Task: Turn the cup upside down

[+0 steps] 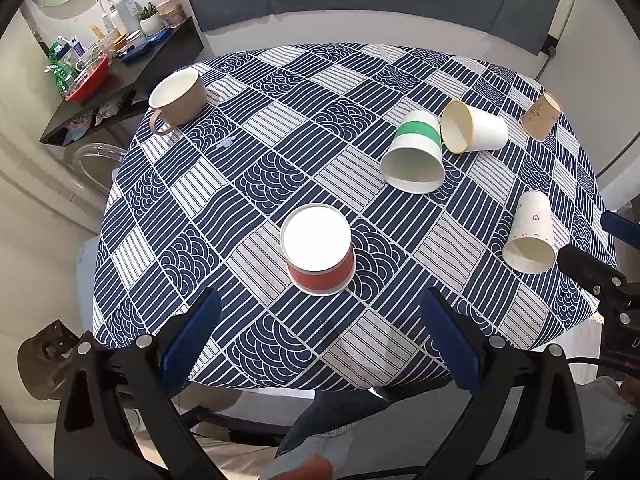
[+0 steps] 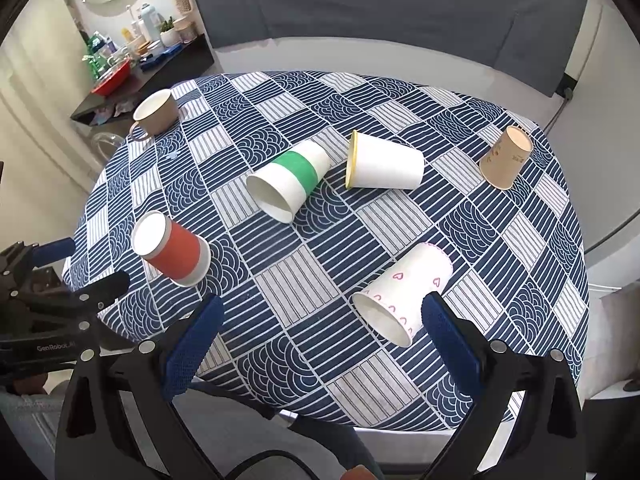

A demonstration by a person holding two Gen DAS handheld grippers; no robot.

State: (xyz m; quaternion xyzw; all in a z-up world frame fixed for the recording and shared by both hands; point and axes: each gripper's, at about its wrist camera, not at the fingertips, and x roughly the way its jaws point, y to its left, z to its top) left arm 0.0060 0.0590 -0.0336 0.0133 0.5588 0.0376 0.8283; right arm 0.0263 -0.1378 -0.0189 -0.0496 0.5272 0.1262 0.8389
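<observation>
A red-banded paper cup (image 1: 318, 250) stands upside down near the table's front, also in the right wrist view (image 2: 172, 254). My left gripper (image 1: 320, 324) is open and empty, just in front of it. A white cup with pink hearts (image 2: 402, 292) lies on its side, mouth toward me, also in the left wrist view (image 1: 530, 238). My right gripper (image 2: 322, 326) is open and empty, its right finger beside that cup. A green-banded cup (image 2: 288, 180) and a yellow-rimmed cup (image 2: 384, 166) lie on their sides. A tan paper cup (image 2: 506, 158) stands upside down.
A brown mug (image 1: 178, 98) lies tilted at the back left of the round table with the blue patterned cloth (image 1: 256, 184). A dark shelf (image 1: 120, 76) with bottles and a red bowl stands beyond the table's left. A grey sofa (image 2: 400, 12) is behind.
</observation>
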